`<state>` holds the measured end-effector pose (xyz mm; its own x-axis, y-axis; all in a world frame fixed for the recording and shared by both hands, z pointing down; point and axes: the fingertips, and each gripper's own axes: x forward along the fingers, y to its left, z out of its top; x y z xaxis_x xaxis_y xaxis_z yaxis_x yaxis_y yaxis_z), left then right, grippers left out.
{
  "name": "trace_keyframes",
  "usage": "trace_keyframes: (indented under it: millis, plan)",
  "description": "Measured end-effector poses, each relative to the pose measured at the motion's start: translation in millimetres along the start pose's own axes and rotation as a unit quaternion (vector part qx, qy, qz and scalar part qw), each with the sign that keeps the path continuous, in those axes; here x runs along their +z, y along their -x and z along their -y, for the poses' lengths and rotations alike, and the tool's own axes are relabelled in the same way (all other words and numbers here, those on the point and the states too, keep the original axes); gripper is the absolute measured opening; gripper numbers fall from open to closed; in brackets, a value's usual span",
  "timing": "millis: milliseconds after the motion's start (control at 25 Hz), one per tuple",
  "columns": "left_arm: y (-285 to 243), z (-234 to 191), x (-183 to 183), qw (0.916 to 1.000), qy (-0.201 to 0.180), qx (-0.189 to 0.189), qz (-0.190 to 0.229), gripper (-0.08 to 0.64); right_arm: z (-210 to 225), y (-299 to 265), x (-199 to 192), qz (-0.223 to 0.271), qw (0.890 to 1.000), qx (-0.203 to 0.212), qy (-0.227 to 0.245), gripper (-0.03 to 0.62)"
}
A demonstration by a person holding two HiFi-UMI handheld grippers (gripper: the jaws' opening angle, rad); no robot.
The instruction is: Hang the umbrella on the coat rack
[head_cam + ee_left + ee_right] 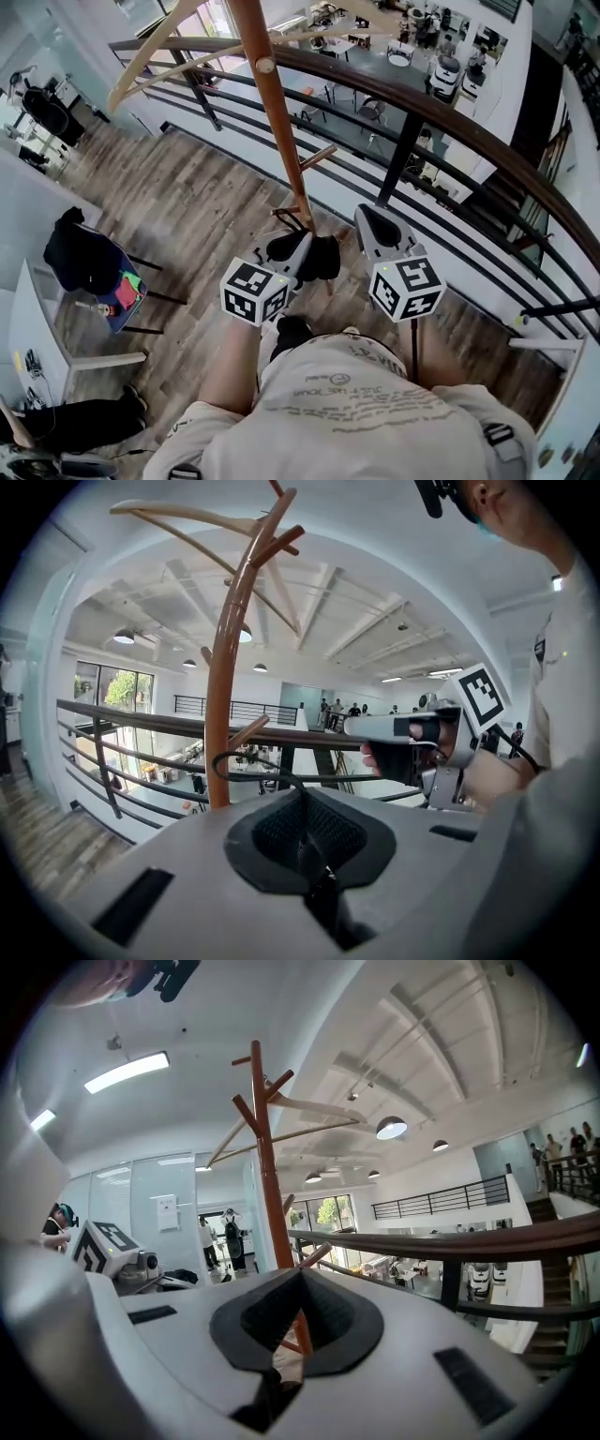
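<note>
The umbrella is black and folded small, clamped in the left hand-held gripper, with its thin cord loop sticking out near the pole. The coat rack stands upright just beyond it, a brown wooden pole with short pegs and long curved arms on top.

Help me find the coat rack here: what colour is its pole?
The coat rack pole is reddish-brown wood, clearest in the right gripper view.

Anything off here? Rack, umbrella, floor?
Nothing stands out. The left claw is shut on the strap of the umbrella. The strap's loop is beside the rack, not yet on a peg. The right claw holds nothing. Nothing is spilled on the floor.
</note>
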<state>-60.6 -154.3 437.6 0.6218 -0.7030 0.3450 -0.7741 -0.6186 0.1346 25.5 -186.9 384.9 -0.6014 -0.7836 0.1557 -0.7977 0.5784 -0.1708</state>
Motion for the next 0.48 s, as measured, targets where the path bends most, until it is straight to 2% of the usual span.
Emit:
trace_keyframes:
  millis: [160,320,480]
  plan:
    - [-11,2,-17,0.9998,-0.001,-0.001,-0.018,0.003,3,7,1,0.004,1.000,-0.006,0.018,0.002]
    - [-26,2,-22,0.9996,0.000,-0.013,-0.026,0.003,12,10,0,0.006,1.000,-0.016,0.014,0.002]
    - [-32,2,-28,0.9994,0.004,-0.008,-0.033,0.004,17,18,-1,0.003,1.000,-0.024,0.011,0.002]
